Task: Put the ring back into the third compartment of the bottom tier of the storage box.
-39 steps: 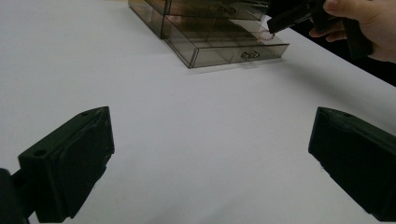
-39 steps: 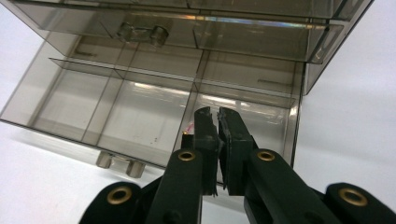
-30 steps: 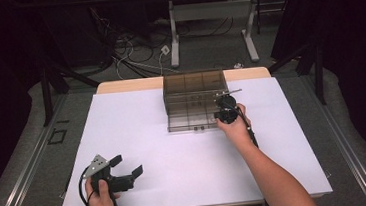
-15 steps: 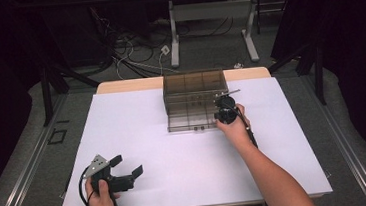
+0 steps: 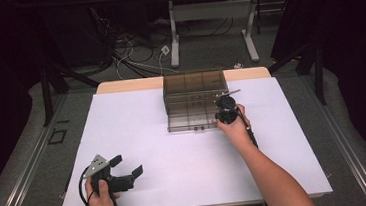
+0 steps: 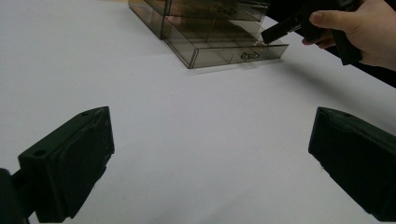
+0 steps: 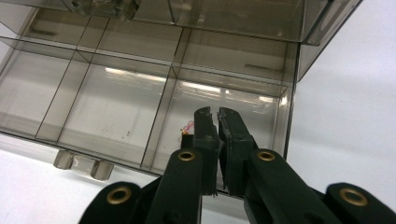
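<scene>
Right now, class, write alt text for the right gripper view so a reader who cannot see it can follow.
The right gripper, its two black jaws shut, reaches into the near right compartment of an open drawer in a smoky clear plastic organizer. A tiny pinkish item shows beside the jaw tips, too small to identify. The drawer's compartments look otherwise empty, and a white table lies at right.

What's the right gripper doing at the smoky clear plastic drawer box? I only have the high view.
Observer: The right gripper has its jaws shut, tips over the end compartment of the pulled-out smoky clear plastic bottom drawer.
Operator: Anything in that compartment?
Observer: A tiny pink and gold item right beside the jaw tips. It's too small to identify, and I can't tell whether it's gripped.
Operator: Other compartments of that drawer?
Observer: They look empty apart from a few specks.
</scene>
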{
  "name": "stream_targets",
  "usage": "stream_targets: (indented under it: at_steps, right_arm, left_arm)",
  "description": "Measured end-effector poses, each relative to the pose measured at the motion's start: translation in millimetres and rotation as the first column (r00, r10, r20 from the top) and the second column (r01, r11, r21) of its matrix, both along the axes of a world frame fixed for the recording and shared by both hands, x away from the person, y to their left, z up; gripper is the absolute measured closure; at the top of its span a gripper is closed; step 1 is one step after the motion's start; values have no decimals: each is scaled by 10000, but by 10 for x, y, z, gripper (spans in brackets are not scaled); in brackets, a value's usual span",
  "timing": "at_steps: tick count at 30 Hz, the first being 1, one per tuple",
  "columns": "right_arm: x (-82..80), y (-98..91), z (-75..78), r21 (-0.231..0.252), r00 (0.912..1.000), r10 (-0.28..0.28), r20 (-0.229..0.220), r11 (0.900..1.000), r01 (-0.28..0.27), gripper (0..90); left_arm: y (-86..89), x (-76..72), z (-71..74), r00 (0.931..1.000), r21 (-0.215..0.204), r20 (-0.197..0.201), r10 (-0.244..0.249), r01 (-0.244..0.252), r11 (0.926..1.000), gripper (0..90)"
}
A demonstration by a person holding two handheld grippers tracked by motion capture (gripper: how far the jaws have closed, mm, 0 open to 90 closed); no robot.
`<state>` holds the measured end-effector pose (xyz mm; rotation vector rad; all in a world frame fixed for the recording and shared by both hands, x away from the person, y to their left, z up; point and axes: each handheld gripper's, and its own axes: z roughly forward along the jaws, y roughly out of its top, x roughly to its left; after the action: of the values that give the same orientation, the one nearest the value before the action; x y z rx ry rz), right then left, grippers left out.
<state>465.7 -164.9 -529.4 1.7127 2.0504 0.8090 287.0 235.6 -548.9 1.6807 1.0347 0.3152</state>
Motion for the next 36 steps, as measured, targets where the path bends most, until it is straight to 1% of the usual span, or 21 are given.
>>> stream_targets:
  at_steps: [5, 7, 12, 18, 21, 26, 27, 28, 30, 32, 36]
  right_arm:
    - [-2, -7, 3, -15, 9999, -107, -48, 9999, 107, 868]
    - [2, -19, 2, -6, 10000, -36, -74, 10000, 36, 867]
    - [4, -27, -2, 71, 10000, 23, -23, 10000, -23, 820]
    - [-1, -21, 3, 95, 10000, 17, 51, 10000, -17, 806]
    - [-4, -20, 6, 66, 10000, 75, 66, 10000, -75, 794]
    - [-14, -14, 14, 148, 9997, 222, 63, 9996, -223, 750]
    - [-13, -13, 6, 214, 9995, 255, 180, 9994, -259, 745]
    - [-17, -9, 12, 135, 9997, 240, 109, 9996, -242, 740]
    - [-23, -5, 15, 218, 9996, 244, 149, 9995, -247, 727]
    - [-29, 3, 15, 235, 9996, 260, 89, 9994, -262, 709]
    - [-46, 9, 19, 179, 9990, 398, 210, 9990, -402, 685]
  left_arm:
    - [2, -1, 1, 10000, 3, 0, -3, 3, 10000, 4]
    - [1, -2, 2, 10000, 6, -1, -4, 4, 10000, 4]
    - [0, 0, 0, 10000, -6, -2, 4, -4, 10000, 4]
    - [-3, 0, -1, 10000, 3, 6, -3, 3, 10000, 4]
    - [-2, 0, 0, 10000, -5, 1, 4, -4, 10000, 4]
    - [-2, -1, 0, 10000, 2, 2, 5, -5, 10000, 4]
    - [-2, 0, -1, 10000, 4, 7, 6, -6, 10000, 4]
    - [-2, 0, -1, 10000, 4, 4, 6, -6, 10000, 4]
    - [-3, 0, -2, 10000, 0, -1, 10, -10, 10000, 4]
    - [-2, 1, -2, 10000, 18, -6, 1, -1, 10000, 4]
    - [-5, 1, -3, 10000, 22, -18, -10, 11, 10000, 4]
